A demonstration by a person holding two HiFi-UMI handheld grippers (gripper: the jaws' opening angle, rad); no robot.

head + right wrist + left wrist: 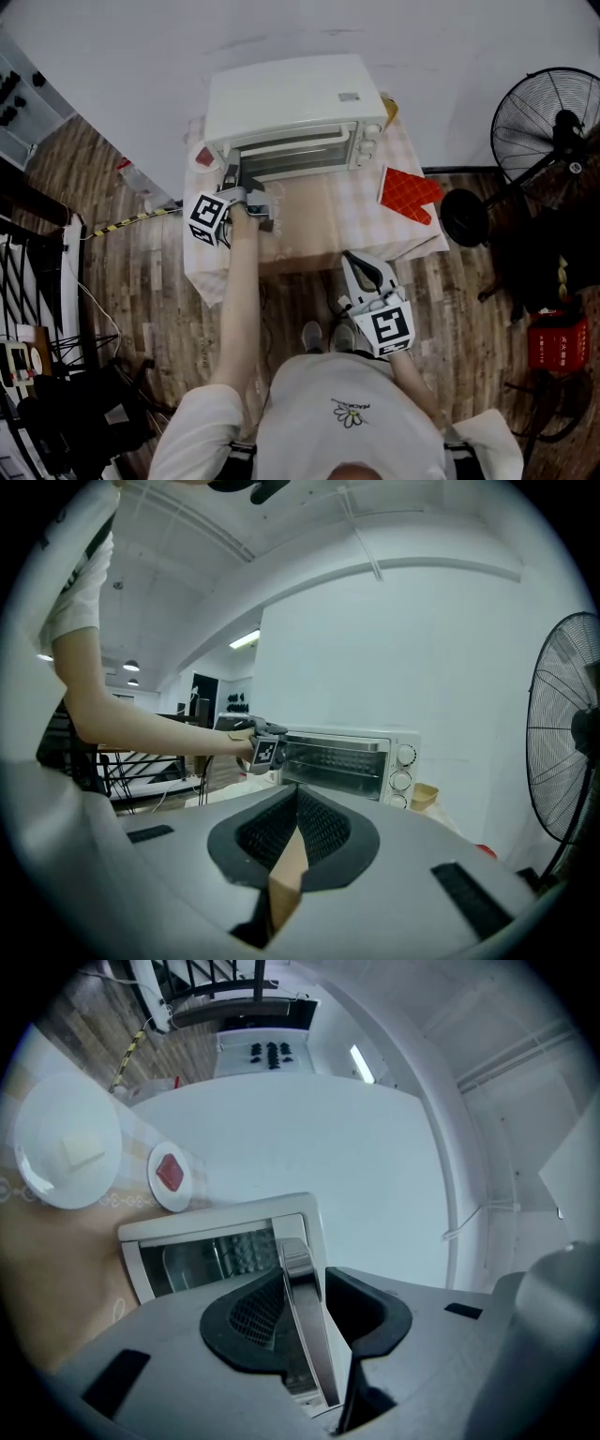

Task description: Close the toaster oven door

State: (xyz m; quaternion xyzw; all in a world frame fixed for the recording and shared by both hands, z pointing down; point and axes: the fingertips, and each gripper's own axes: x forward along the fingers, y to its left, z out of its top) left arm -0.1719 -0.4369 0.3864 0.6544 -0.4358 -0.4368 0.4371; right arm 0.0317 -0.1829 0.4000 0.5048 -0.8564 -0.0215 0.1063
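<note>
**A:** Where do we find the door?

**B:** The door (333, 761) stands upright against the front of the oven (291, 103). We cannot tell whether it is pressed fully home.

**A:** And our left claw?

**B:** Our left claw (236, 180) is at the oven's front, at the left end of the handle (302, 1316) that runs along the door's top edge. Its jaws are partly apart with the handle between them. The bar lies against one pad, and we see a thin gap to the other, so it is not pinched.

**A:** The right one?

**B:** Our right claw (296, 803) hangs well back from the oven, close to our body, and points at the oven's front. Its jaws meet at the tips with nothing between them.

**A:** What else do we see round the oven?

**B:** A red mitt (409, 194) lies just right of its front, on the table (319, 225). A small dish (203, 157) with something red in it sits at the oven's left corner. A fan (548, 117) stands well off to its right.
</note>
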